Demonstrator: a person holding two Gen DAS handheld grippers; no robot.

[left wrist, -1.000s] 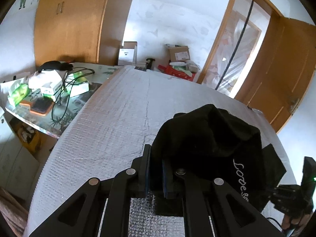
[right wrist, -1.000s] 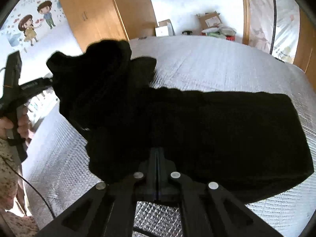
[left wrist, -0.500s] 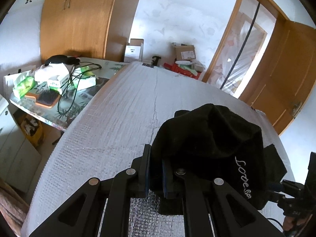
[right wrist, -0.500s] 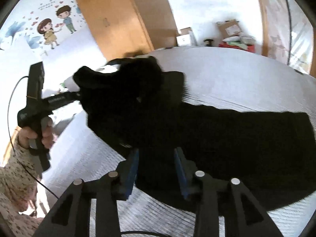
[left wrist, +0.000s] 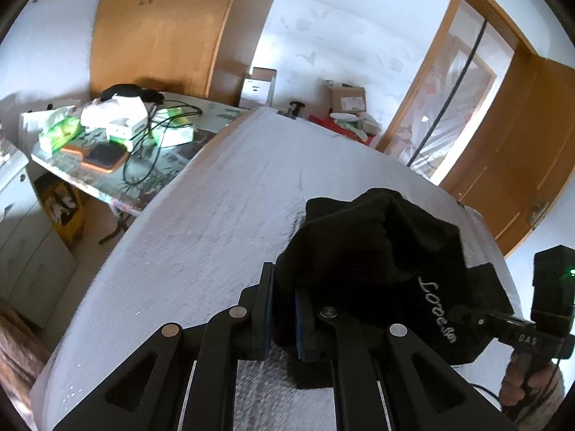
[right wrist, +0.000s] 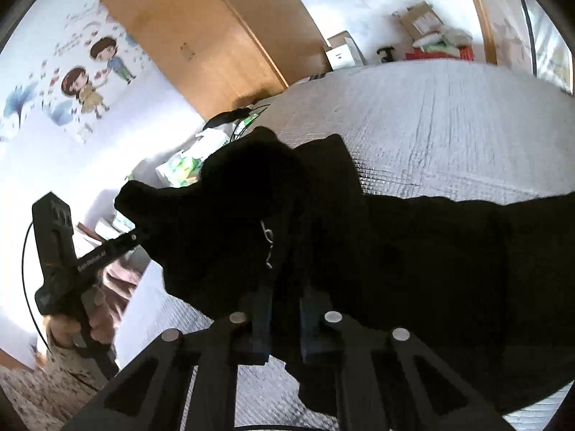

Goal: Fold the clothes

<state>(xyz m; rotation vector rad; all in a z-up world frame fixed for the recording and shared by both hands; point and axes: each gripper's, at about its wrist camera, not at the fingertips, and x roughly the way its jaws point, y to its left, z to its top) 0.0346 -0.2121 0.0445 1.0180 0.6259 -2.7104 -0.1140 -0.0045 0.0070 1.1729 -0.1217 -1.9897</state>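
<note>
Fabric, black and bunched, fills the space between 2 handheld grippers above a bed spread with a quilted silver-white cover (left wrist: 222,222). The left gripper (left wrist: 284,310) has its blue-padded fingers (left wrist: 266,309) drawn nearly together and clamped on a fold of the black garment (left wrist: 377,251), lifting that end into a mound that shows white script lettering (left wrist: 436,314). The right gripper (right wrist: 284,314) is closing its jaws, a fold of the same garment between them; the dark cloth hides whether the pads press it yet. In the right wrist view the rest of the garment lies flat across the cover toward the right. A hand (right wrist: 77,327) grips the left tool's handle. Beside the bed, a cluttered side table (left wrist: 107,179) holds a hairbrush (left wrist: 104,154), boxes and cables.
</note>
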